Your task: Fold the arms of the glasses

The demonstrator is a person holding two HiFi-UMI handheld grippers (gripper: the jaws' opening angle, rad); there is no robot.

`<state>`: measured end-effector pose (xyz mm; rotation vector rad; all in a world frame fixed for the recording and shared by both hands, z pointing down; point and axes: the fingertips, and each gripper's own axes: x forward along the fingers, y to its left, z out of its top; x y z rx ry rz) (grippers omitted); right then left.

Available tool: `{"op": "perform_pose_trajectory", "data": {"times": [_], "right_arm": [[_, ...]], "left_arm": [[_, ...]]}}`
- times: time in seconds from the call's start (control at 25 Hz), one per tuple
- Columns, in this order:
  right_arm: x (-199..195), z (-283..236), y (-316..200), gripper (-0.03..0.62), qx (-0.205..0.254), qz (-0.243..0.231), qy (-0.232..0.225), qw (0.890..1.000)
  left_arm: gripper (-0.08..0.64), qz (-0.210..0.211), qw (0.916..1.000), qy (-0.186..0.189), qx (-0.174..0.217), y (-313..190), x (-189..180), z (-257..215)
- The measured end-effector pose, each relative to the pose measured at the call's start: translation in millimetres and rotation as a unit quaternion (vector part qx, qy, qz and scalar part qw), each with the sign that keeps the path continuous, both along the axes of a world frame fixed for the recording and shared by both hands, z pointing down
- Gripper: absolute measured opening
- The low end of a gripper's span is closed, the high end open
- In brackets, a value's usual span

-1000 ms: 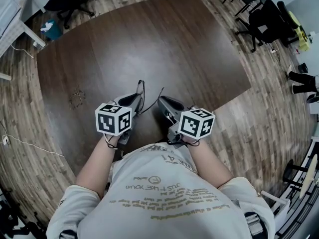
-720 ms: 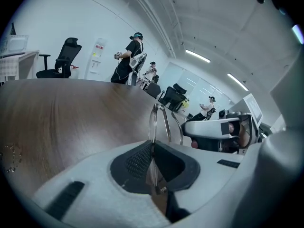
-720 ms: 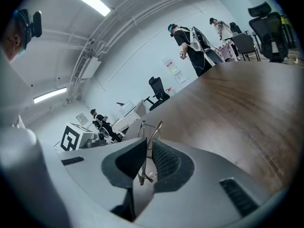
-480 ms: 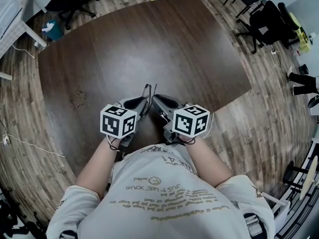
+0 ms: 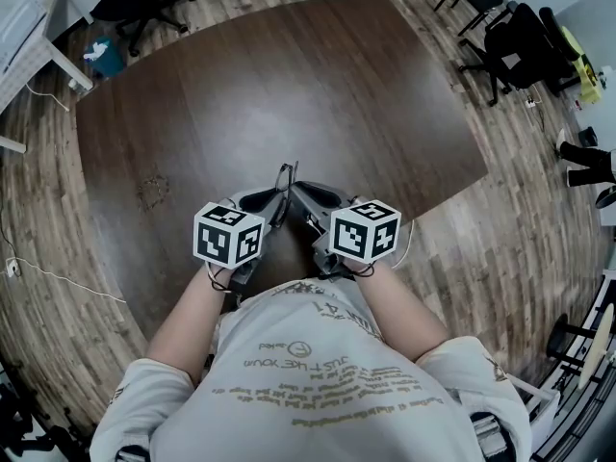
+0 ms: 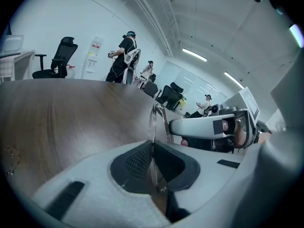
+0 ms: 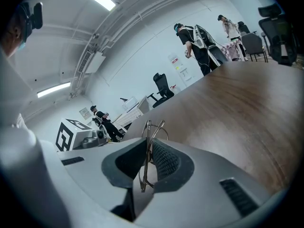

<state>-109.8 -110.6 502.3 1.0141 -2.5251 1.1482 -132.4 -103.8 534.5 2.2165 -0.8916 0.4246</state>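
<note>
Brown wood table (image 5: 289, 75) fills the head view. The left gripper (image 5: 277, 198) and right gripper (image 5: 301, 193) meet at the glasses (image 5: 286, 175), near the table's close edge. Writing on the shirt (image 5: 318, 373) is too small to read. In the left gripper view, the jaws pinch a lens. In the right gripper view, the jaws squeeze the glasses too.

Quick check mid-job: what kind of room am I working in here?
Likely an open office or lab: a large dark wooden table, black office chairs around it, and strip lights on a high ceiling.
</note>
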Motion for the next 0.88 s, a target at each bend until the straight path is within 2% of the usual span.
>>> {"op": "perform_pose_trajectory", "data": {"times": [0.2, 0.36, 0.6, 0.88], "right_arm": [[3, -4, 1, 0.046, 0.004, 0.001, -0.004, 1.000], [9, -7, 0, 0.044, 0.011, 0.008, 0.006, 1.000], [21, -8, -5, 0.015, 0.025, 0.007, 0.036, 0.999], [36, -21, -13, 0.014, 0.046, -0.007, 0.036, 0.998]], "left_arm": [[0.031, -0.007, 0.9999, -0.007, 0.000, -2, -5, 2], [0.031, -0.019, 0.9994, -0.029, 0.003, -7, -13, 5], [0.031, -0.033, 0.9935, -0.108, 0.017, -17, -25, 18], [0.031, -0.049, 0.9757, -0.209, 0.045, -34, -37, 36]]}}
